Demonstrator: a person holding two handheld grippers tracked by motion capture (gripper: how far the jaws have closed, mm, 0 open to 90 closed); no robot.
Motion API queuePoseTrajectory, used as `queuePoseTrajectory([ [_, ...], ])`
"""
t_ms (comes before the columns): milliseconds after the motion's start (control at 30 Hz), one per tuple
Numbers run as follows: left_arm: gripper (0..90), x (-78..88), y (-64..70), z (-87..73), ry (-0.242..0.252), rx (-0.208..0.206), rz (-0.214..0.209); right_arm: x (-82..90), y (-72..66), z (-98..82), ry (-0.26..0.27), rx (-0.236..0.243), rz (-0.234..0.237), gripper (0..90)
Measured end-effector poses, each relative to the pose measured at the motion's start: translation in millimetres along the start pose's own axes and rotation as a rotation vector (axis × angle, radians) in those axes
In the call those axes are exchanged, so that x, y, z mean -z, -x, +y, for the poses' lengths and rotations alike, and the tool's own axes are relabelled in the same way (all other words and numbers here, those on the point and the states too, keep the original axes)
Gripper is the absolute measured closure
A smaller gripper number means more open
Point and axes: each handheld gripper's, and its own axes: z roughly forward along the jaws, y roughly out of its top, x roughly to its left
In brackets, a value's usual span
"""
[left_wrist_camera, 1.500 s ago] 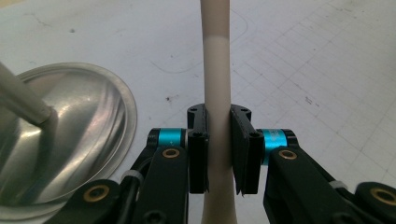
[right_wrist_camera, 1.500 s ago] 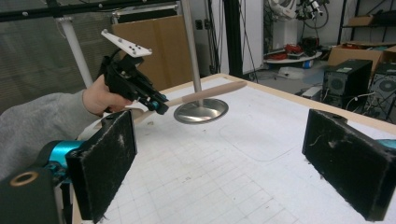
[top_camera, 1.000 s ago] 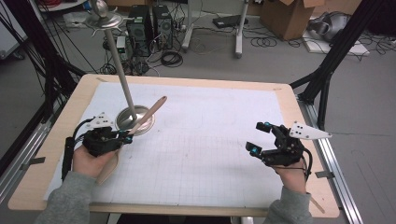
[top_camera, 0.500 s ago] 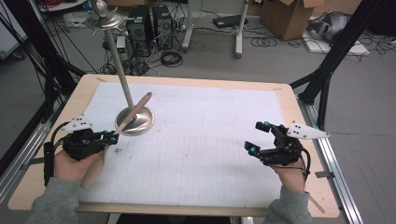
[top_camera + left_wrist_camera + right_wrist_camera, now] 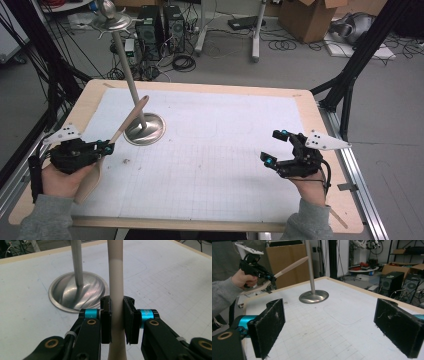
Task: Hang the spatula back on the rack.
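A pale wooden spoon is held up off the table, with my left gripper shut on its handle. The handle slants up and away past the metal stand's pole, and the broad end hangs by the person's left hand. In the left gripper view both pads press the handle from either side, and the stand's round base lies just beyond them. My right gripper rests near the table's right side, open, with nothing between its pads.
The steel stand's round base sits on the white gridded mat at the left rear, and its tall pole leans past the table's far edge. The wooden table border rings the mat. Computers, cables and boxes stand on the floor behind.
My left gripper has moved left, away from the stand's base, carrying the spoon with it. The right gripper has stayed put.
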Motion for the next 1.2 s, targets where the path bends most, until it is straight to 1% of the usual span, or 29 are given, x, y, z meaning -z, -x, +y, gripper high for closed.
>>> queuePoseTrajectory([
  [33,78.0,3.3,-2.8,-0.1,0.004,0.010,-0.002,-0.2,-0.2,-0.2,-0.008,-0.003,0.002,8.8],
  [133,78.0,6.5,-5.3,-0.3,0.009,0.019,0.000,-1.0,-0.2,-0.4,-0.013,0.003,0.005,8.8],
  [167,78.0,9.5,-7.3,-0.4,0.013,0.023,0.006,-1.1,-0.2,-0.4,-0.013,0.004,0.004,8.8],
  [333,78.0,15.7,-10.7,0.4,0.020,0.029,0.014,-1.8,0.1,-0.5,-0.013,0.002,0.003,8.8],
  [633,78.0,28.1,-16.6,5.8,0.029,0.027,0.025,-2.6,0.4,-0.7,-0.019,0.001,0.004,8.8],
  [833,78.0,35.6,-21.1,6.0,0.042,0.036,0.032,-2.9,0.4,-0.8,-0.018,0.001,0.002,8.8],
  [867,78.0,36.8,-21.9,6.3,0.041,0.033,0.037,-3.6,0.8,-0.8,-0.018,0.008,0.002,8.8],
  [933,78.0,39.1,-23.5,6.7,0.045,0.036,0.041,-4.1,0.3,-0.9,-0.022,0.003,0.004,8.8],
  [1200,78.0,48.0,-29.6,8.2,0.064,0.037,0.050,-4.7,0.5,-1.0,-0.022,0.006,0.000,8.8],
])
